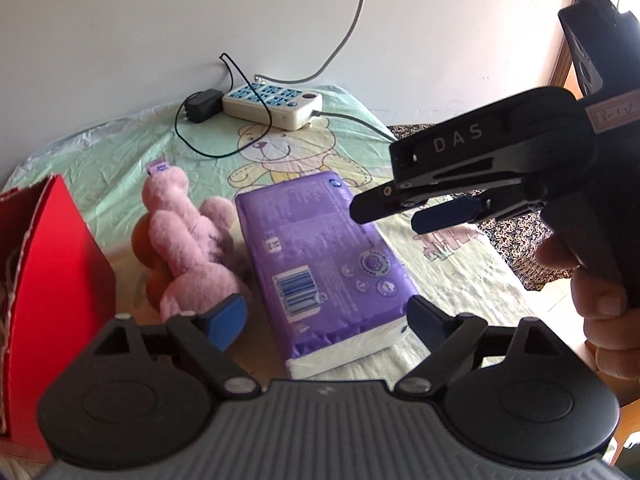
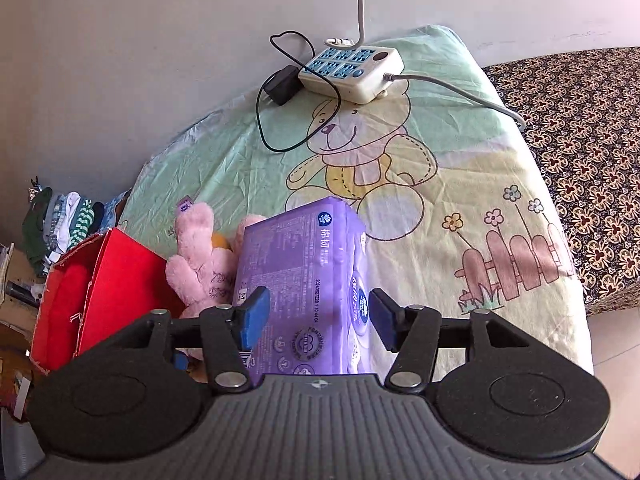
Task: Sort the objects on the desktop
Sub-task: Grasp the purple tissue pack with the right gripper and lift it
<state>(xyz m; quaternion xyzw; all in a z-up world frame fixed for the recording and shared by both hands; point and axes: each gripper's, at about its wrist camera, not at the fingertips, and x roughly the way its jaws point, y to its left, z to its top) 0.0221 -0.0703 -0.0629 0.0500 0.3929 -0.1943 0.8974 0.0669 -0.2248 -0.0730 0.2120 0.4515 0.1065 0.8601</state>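
A purple tissue pack lies flat on the bear-print cloth. Beside it on the left is a pink plush toy, with an open red box further left. My left gripper is open, its blue pads just short of the pack's near end. My right gripper, held by a hand, hovers open over the pack's far right edge. In the right wrist view the right gripper is open, with the purple pack showing between the pads, and the plush toy and red box to the left.
A cream power strip with a black adapter and cables sits at the back by the wall. The cloth's right edge drops off beside a dark patterned cover. Folded clothes are piled left of the red box.
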